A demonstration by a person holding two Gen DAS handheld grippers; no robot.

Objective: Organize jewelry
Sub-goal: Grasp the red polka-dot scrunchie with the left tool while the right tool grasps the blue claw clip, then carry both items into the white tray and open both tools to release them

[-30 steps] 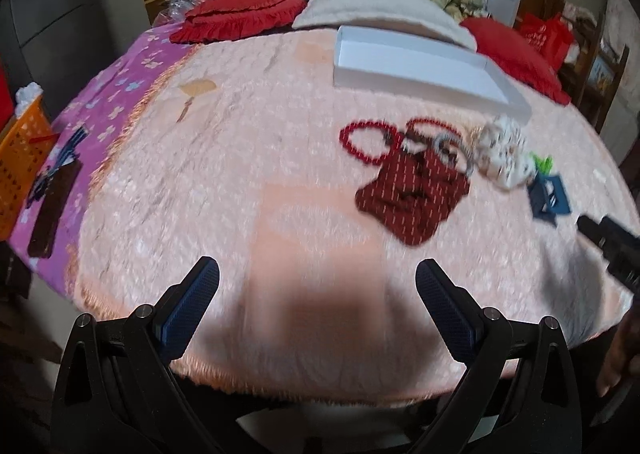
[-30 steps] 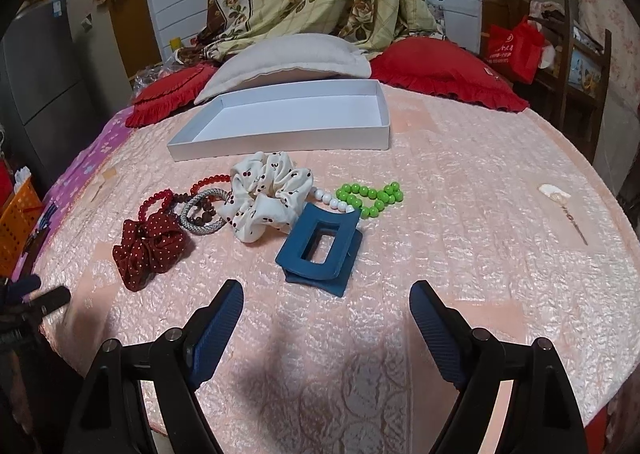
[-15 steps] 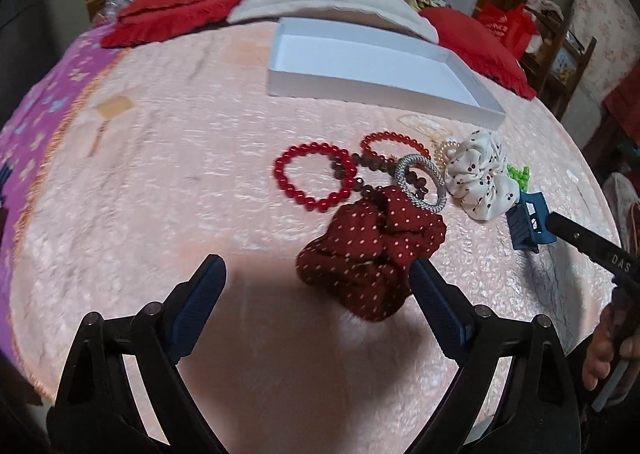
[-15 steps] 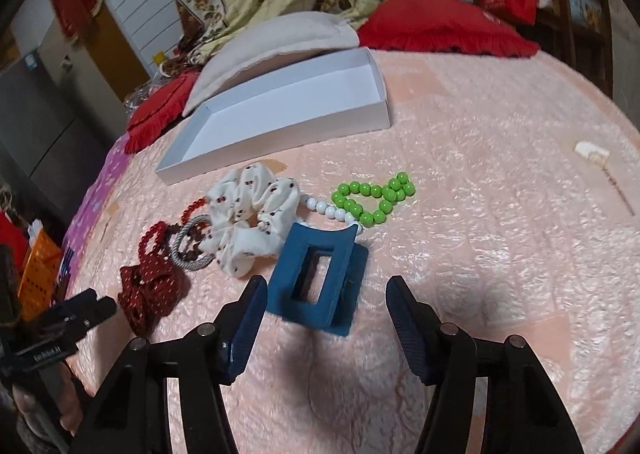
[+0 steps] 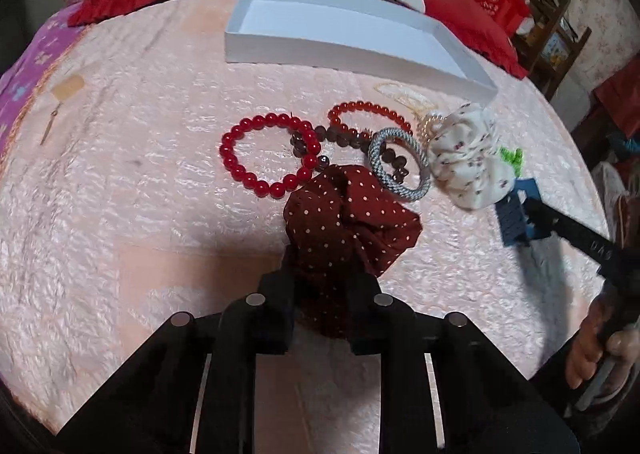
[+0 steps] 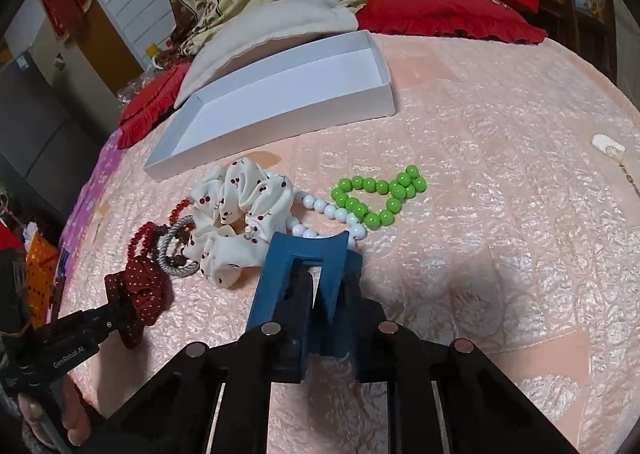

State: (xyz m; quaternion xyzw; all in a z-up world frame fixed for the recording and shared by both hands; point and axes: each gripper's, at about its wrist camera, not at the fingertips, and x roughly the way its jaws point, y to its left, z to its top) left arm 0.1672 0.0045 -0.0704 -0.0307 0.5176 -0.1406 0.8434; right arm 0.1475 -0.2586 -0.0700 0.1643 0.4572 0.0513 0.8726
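Note:
A dark red polka-dot scrunchie (image 5: pixel 352 214) lies on the pink bedspread, and the jaws of my left gripper (image 5: pixel 322 278) are closing on its near edge, pads pressing the cloth. My right gripper (image 6: pixel 324 294) has its jaws closing on a blue hair claw clip (image 6: pixel 280 266), which is pinched between its fingers. Behind them lie a red bead bracelet (image 5: pixel 268 158), a second red bracelet (image 5: pixel 368 114), a grey woven ring (image 5: pixel 400 164), a white cherry-print scrunchie (image 6: pixel 240 206), white beads (image 6: pixel 328 210) and green beads (image 6: pixel 380 198). An empty white box (image 6: pixel 280 122) stands farther back.
Red pillows (image 6: pixel 448 10) and a white pillow (image 6: pixel 272 26) line the head of the bed behind the box. A small white item (image 6: pixel 608 146) lies on the bedspread at the right. An orange basket (image 6: pixel 40 266) stands off the bed's left side.
Both grippers moved forward and down to the pile. The left jaws went from wide open to pinching the red scrunchie. The right jaws closed onto the blue claw clip.

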